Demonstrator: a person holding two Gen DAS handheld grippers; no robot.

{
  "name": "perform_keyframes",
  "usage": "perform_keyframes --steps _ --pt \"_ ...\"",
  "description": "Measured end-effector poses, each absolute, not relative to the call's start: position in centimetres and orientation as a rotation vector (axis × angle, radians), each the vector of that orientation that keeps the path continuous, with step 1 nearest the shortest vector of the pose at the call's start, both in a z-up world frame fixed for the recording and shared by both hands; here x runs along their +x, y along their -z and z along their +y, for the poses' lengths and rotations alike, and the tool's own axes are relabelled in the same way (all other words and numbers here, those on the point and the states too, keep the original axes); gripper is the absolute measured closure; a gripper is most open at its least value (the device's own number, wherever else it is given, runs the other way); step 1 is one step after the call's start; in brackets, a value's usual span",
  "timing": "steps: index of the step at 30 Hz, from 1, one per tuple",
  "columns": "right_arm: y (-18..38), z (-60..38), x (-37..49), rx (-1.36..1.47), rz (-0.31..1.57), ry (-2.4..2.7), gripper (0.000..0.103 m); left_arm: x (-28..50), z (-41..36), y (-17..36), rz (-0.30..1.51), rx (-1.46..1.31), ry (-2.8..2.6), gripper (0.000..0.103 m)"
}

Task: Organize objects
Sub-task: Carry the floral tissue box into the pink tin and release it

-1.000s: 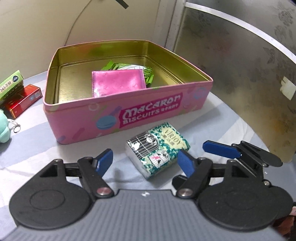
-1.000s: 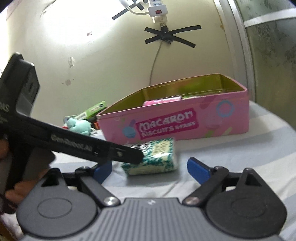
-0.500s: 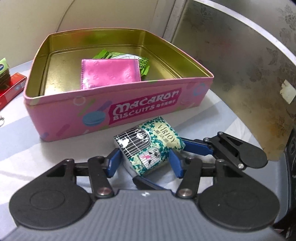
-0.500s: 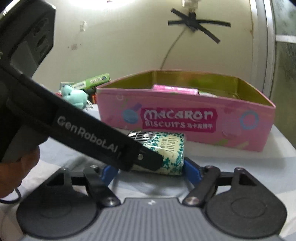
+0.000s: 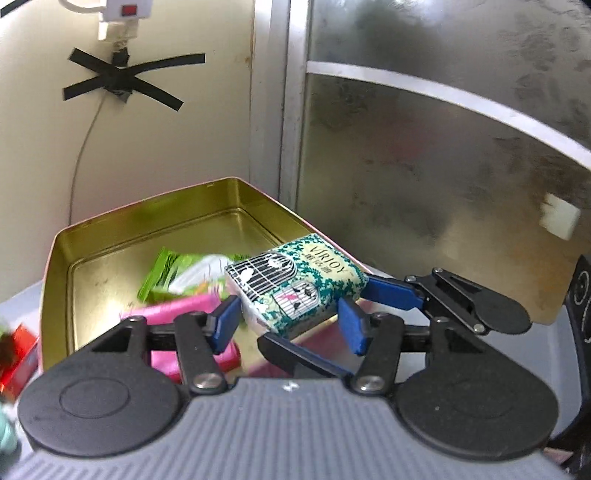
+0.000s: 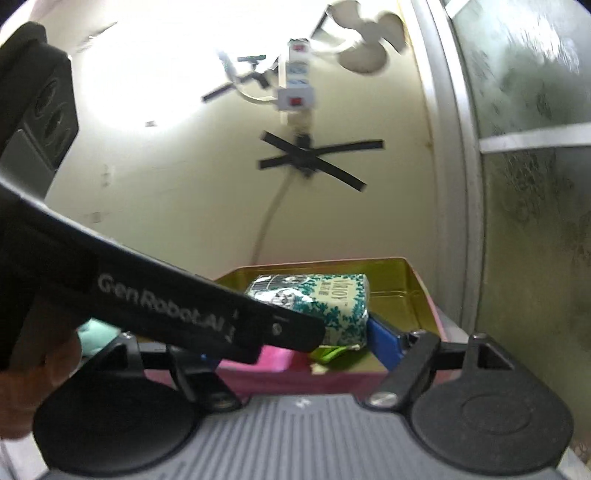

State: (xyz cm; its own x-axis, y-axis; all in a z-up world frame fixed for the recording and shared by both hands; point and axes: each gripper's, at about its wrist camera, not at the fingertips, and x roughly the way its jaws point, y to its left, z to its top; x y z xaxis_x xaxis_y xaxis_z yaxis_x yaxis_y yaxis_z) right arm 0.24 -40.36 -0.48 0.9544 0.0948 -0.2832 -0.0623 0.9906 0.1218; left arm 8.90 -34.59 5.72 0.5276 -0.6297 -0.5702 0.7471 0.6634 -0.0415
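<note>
The left gripper [image 5: 290,323] is clamping the tissue pack [image 5: 295,282] between its two blue pads [image 5: 225,325], one on each short side, and the jaws have just been closing onto it. The right gripper [image 6: 291,343] is gripping the same pack [image 6: 325,306] from the other direction: its right blue pad [image 6: 384,343] is pressing the pack's right end, while its left pad is sitting hidden behind the left gripper's black finger. The right jaws have also just been closing.

The pack is hanging clear of the surface, tilted, over the near right part of the open tin [image 5: 59,280]. Its wrapper is showing a teal leaf pattern, a black birdcage drawing and the word "VIRJOY" (smaller characters beside it are not legible).

The left gripper's finger [image 6: 184,302], crossing the right wrist view, is bearing the white lettering "GenRobot.AI". A hand [image 6: 26,376] is holding that tool at the left edge.

Inside the tin, a pink packet [image 5: 177,306] is lying near the front wall and a green and white packet [image 5: 177,273] is lying just behind it. The tin's interior is showing gold, its outer rim pink.

On the far wall, black tape [image 5: 122,81] is crossing over a cable below a white power strip [image 5: 125,7] with a red switch.
</note>
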Motion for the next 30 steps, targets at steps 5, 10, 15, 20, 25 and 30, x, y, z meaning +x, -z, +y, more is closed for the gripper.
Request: perform_keyframes --steps 5,10,15,20,25,30 --pt "2.1 -41.8 4.3 0.121 0.287 -0.001 0.005 11.3 -37.5 -4.4 0.557 0.262 0.733 0.042" --pt "2.8 -43.1 3.5 0.164 0.249 0.036 0.004 11.1 -37.4 -4.3 0.517 0.29 0.654 0.025" --pt "2.5 -42.7 3.2 0.146 0.225 0.043 0.004 11.3 -37.3 -4.6 0.526 0.292 0.623 0.024" --pt "2.6 -42.1 3.0 0.118 0.22 0.033 0.004 11.7 -36.9 -4.6 0.542 0.294 0.604 0.024" --pt "2.7 -41.8 2.7 0.095 0.204 0.016 0.004 11.8 -36.8 -4.4 0.547 0.289 0.586 0.024" --pt "2.7 -41.2 2.1 0.072 0.18 -0.013 0.004 11.8 -36.1 -4.5 0.541 0.289 0.56 0.024"
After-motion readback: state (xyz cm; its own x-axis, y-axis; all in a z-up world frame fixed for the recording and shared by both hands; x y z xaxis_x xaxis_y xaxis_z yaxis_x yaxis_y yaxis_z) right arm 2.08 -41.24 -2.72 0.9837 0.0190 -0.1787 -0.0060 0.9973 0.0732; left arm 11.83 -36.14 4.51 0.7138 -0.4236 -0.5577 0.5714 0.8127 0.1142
